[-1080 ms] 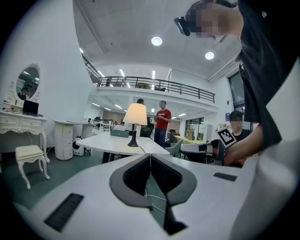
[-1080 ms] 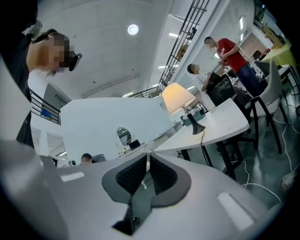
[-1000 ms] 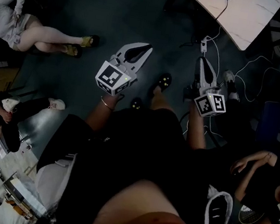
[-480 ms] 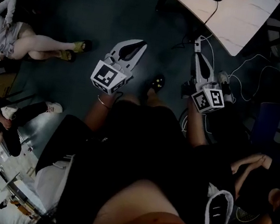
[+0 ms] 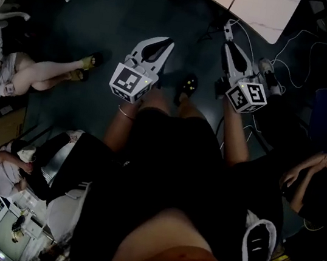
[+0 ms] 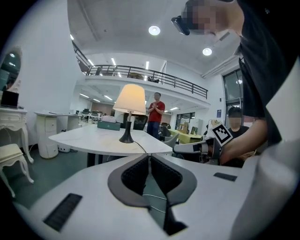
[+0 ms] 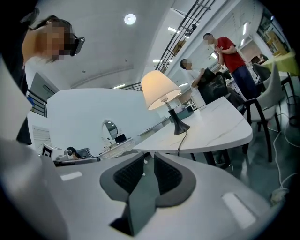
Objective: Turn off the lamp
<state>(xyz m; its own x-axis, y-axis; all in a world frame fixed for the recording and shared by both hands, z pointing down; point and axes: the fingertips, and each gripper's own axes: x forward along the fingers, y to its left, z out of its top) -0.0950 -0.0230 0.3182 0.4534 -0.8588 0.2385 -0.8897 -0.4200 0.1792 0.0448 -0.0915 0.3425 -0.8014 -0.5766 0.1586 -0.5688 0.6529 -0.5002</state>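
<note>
Your left claw is closed and empty. Your right claw has just been easing apart, with nothing between its jaws. Ahead, on the white counter, stands one lit lamp, likely light, top-heavy and soft-shaded. Work its slim stem or single cord, not the shade.

The lamp stands upright on the white worktop. Its cream shade glows, lit, above a slim dark stem and a flared black base. A dark cord trails from the base to the near edge. The lamp is well ahead of the left tool, slightly left of its jaws, and well ahead of the right tool, slightly right.
</note>
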